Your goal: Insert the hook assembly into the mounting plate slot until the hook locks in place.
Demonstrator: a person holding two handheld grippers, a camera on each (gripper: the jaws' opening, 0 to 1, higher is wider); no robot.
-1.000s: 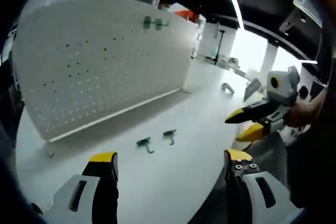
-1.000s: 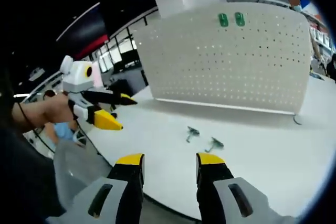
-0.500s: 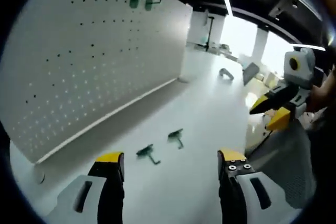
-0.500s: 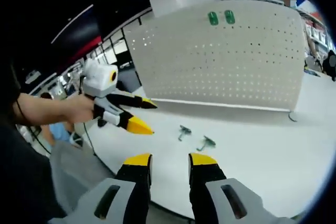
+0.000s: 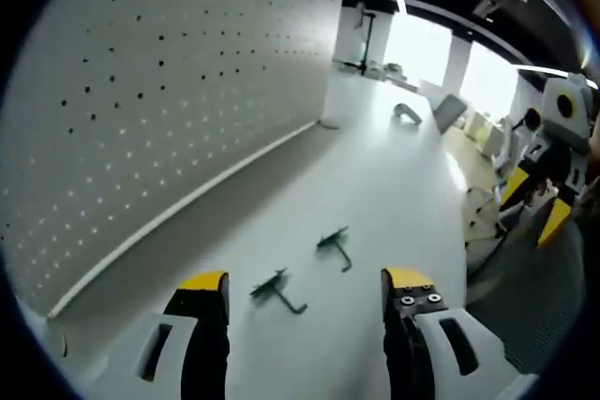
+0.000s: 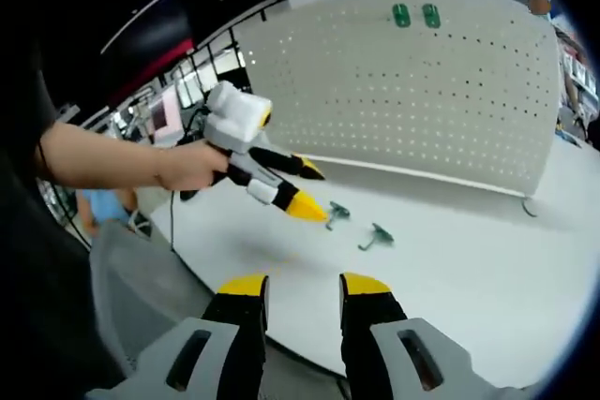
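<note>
Two dark green hooks lie loose on the white table, the nearer hook [image 5: 277, 289] and the farther hook [image 5: 335, 244], just ahead of my left gripper [image 5: 305, 280], which is open with nothing between its fingers. In the right gripper view the left gripper [image 6: 314, 191], held by a hand, hovers low with its yellow tips right beside one hook [image 6: 336, 213]; the other hook [image 6: 377, 234] lies apart. The white pegboard plate [image 5: 141, 110] [image 6: 422, 91] stands upright behind, with two green hooks mounted [image 6: 415, 15] near its top. My right gripper [image 6: 304, 285] is open over the table's front edge.
My right gripper [image 5: 544, 199] shows at the table's edge in the left gripper view. A small grey object [image 5: 406, 111] sits far back on the table. A cable loop [image 6: 527, 208] lies by the pegboard's foot. A person in blue [image 6: 98, 211] is behind the hand.
My left gripper has moved forward and down toward the two loose hooks, its tips now beside one. Both grippers stay open; the hooks have not moved.
</note>
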